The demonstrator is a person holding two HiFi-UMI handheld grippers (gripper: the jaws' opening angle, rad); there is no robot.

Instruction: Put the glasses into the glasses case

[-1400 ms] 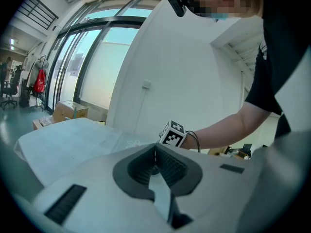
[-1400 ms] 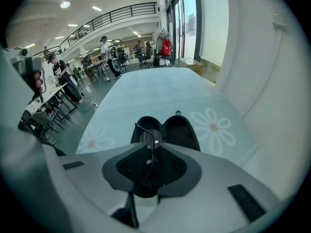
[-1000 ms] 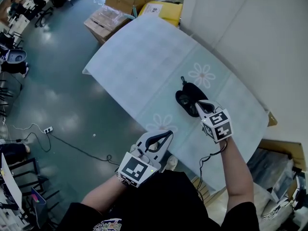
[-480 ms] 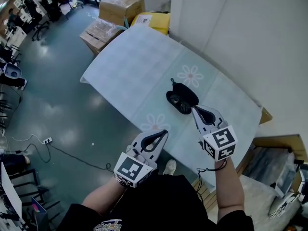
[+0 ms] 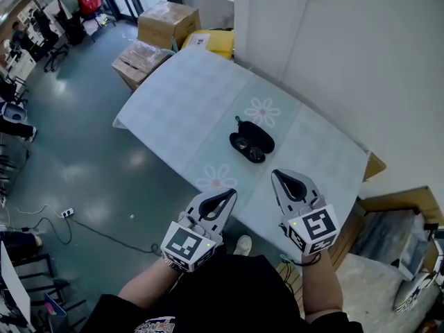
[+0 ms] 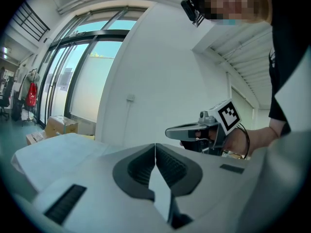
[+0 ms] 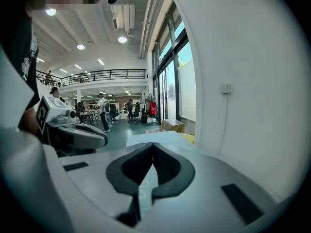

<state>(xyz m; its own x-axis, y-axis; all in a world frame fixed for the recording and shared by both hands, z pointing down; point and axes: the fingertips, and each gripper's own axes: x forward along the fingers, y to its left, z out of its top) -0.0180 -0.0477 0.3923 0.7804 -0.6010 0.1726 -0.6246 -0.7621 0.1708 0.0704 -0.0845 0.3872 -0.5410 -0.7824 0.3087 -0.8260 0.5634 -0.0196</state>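
Observation:
A black glasses case [image 5: 251, 143] lies open on the pale flowered tablecloth [image 5: 187, 96], near the table's middle. Dark glasses seem to lie inside it, though the detail is too small to be sure. My left gripper [image 5: 229, 193] hovers shut and empty off the table's near edge. My right gripper [image 5: 277, 175] is also shut and empty, held over the near edge a short way from the case. In the left gripper view its jaws [image 6: 155, 147] meet tip to tip, and the right gripper [image 6: 201, 130] shows beyond. In the right gripper view the jaws [image 7: 153, 146] are closed too.
Cardboard boxes [image 5: 164, 21] and a yellow package [image 5: 214, 41] stand on the floor past the table's far end. A white wall [image 5: 333, 54] runs along the table's right side. Another box [image 5: 374, 166] sits by the right corner.
My right gripper has drawn back from the case toward me, and the left has pulled back slightly. The case stays on the table.

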